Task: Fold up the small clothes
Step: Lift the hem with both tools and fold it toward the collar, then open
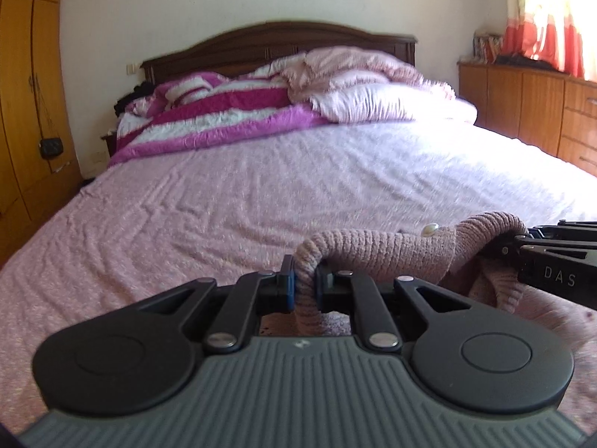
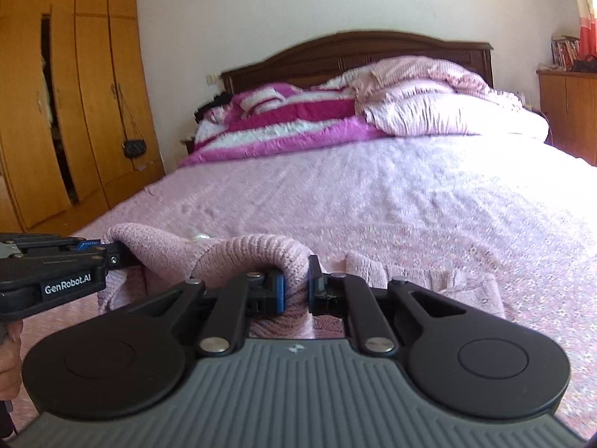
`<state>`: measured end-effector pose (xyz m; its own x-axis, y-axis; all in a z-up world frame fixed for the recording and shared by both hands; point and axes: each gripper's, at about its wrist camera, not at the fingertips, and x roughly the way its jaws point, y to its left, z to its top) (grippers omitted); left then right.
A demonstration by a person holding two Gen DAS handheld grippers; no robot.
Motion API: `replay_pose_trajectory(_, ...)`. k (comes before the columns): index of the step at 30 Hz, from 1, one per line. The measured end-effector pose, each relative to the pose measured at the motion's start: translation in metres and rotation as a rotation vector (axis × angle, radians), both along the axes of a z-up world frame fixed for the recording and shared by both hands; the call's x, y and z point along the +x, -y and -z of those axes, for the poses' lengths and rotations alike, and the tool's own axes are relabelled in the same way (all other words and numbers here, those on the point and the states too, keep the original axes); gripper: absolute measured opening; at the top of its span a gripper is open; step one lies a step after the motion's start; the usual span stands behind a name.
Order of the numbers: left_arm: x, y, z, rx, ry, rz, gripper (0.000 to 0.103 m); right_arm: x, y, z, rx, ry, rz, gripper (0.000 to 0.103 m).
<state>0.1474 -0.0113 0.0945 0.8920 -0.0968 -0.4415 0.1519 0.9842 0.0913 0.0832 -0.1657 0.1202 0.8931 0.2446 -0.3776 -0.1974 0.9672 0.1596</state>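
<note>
on one pink bed [image 1: 224,194], two grippers' fingers [image 1: 287,283] [image 2: 278,293] clamp one knit garment [image 1: 391,250].

You look across a wide bed under a pale pink textured bedspread [image 1: 231,194]. At its head a magenta-and-white striped blanket [image 2: 283,127] lies bunched beside a crumpled pale pink quilt [image 2: 440,112], against a dark wooden headboard [image 1: 261,43]. A small black purse [image 2: 133,148] hangs on the orange wooden wardrobe [image 2: 86,86].

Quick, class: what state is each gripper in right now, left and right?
Left gripper: closed on the ribbed edge of the pink knitted garment.
Right gripper: closed on the same garment's edge, beside the left.
</note>
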Motion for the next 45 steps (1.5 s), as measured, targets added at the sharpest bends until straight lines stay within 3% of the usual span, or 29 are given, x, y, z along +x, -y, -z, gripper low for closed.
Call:
replay_pose_trajectory(10,0.057,0.001,0.065,0.020,-0.153,-0.033,0.013,0.073,-0.008,0.068,-0.028,-0.173,0.031,0.012)
replay_pose_trajectory(17,0.056,0.005,0.072,0.040,-0.136,-0.043,0.016,0.080,-0.014,0.089,-0.061,-0.169,0.028,0.016)
replay_pose_trajectory(20,0.052,0.007,0.069,0.055,-0.134,-0.055,0.029,0.079,-0.017,0.089,-0.061,-0.167,0.021,0.025)
replay_pose_trajectory(24,0.045,0.000,0.062,0.029,-0.149,-0.069,0.048,0.072,-0.016,0.081,-0.046,-0.173,0.019,0.034)
replay_pose_trajectory(27,0.032,-0.007,0.052,0.004,-0.142,-0.061,0.056,0.057,-0.011,0.069,0.005,-0.150,0.017,0.036)
replay_pose_trajectory(30,0.015,-0.011,0.041,-0.001,-0.122,-0.056,0.063,0.039,-0.007,0.059,0.016,-0.124,0.020,0.046)
replay_pose_trajectory(32,0.003,-0.012,0.036,0.002,-0.109,-0.050,0.063,0.027,-0.005,0.054,0.023,-0.116,0.014,0.051)
replay_pose_trajectory(40,-0.031,-0.013,0.028,0.000,-0.130,-0.042,0.063,-0.021,-0.003,0.044,0.015,-0.105,-0.006,0.053)
replay_pose_trajectory(45,-0.050,-0.013,0.030,0.006,-0.142,-0.043,0.063,-0.047,-0.010,0.045,-0.002,-0.093,-0.038,0.062)
